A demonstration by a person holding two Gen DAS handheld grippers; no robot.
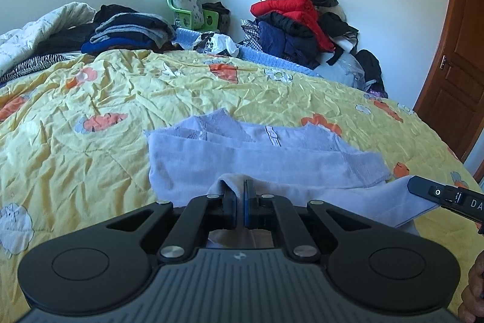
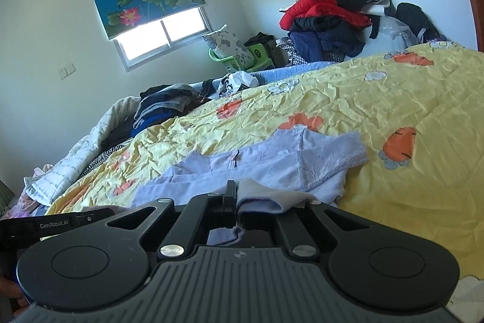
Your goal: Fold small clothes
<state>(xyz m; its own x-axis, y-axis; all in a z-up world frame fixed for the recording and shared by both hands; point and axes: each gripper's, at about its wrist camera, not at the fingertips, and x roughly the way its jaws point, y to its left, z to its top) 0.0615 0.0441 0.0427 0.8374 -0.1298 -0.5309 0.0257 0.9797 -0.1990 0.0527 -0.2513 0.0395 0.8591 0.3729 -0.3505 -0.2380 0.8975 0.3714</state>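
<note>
Yellow floral quilt [image 1: 127, 99] covers bed; clothes heap [image 1: 299, 23] beyond.

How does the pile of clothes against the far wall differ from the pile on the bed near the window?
The wall pile is taller and jumbled, with a bright red jacket; the bed pile is lower, more neatly stacked, in grey and blue. The wall pile sits beyond the bed; the bed pile rests on it. Both hold mostly dark garments.

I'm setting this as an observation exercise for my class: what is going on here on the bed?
A person is folding a small pale lilac garment on a bed with a yellow flowered quilt. The left tongs and the right tongs are each shut on its near edge, lifted off the quilt, while the rest lies spread out ahead. Piles of other clothes wait behind.
</note>
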